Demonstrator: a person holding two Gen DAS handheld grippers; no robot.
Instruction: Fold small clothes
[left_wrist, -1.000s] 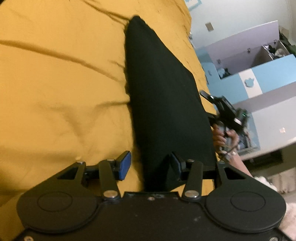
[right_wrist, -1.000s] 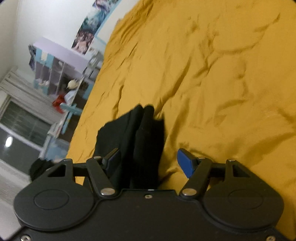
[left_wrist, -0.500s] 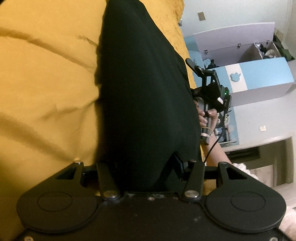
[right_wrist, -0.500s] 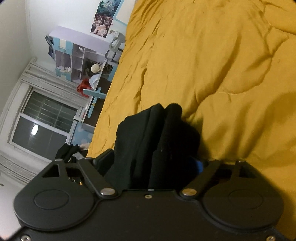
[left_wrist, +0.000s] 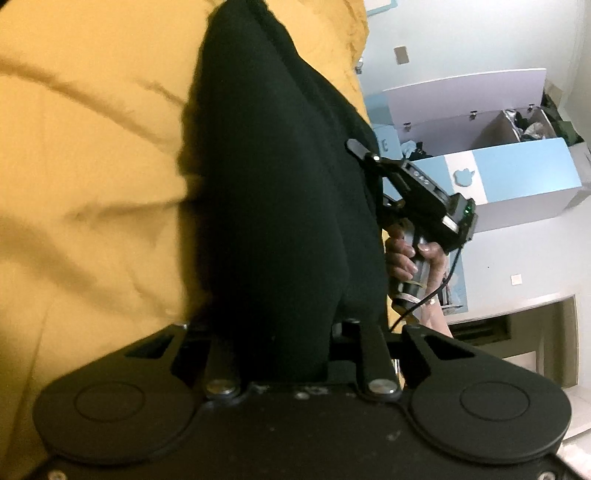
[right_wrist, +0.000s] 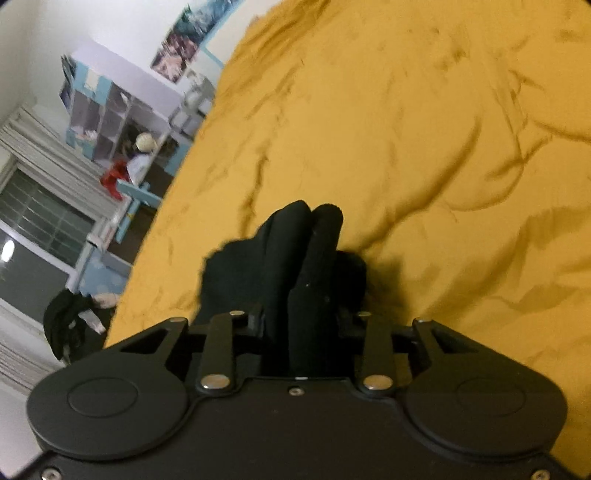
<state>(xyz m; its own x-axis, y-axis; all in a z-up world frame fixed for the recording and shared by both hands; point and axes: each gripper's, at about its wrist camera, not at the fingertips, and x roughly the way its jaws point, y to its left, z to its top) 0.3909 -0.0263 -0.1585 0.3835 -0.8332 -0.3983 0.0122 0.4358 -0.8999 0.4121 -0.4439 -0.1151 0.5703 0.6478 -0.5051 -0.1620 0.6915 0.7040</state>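
Observation:
A black garment (left_wrist: 273, 192) stretches away from my left gripper (left_wrist: 280, 332), which is shut on its near edge; the cloth hides the fingertips. The right gripper and the hand holding it show in the left wrist view (left_wrist: 417, 199) at the garment's far right side. In the right wrist view my right gripper (right_wrist: 299, 321) is shut on a bunched fold of the same black garment (right_wrist: 295, 254), held over the yellow bedspread (right_wrist: 424, 147). The cloth looks lifted between the two grippers.
The yellow bedspread (left_wrist: 81, 166) fills the left of the left wrist view. Blue and white cupboards (left_wrist: 509, 173) stand beyond the bed edge. A shelf unit (right_wrist: 110, 110), a window (right_wrist: 37, 229) and dark clothes (right_wrist: 70, 325) lie off the bed's left side.
Both grippers closed on the black garment, having been open around it a second ago. The cloth has risen and now spans between them; the right gripper has come closer to the left.

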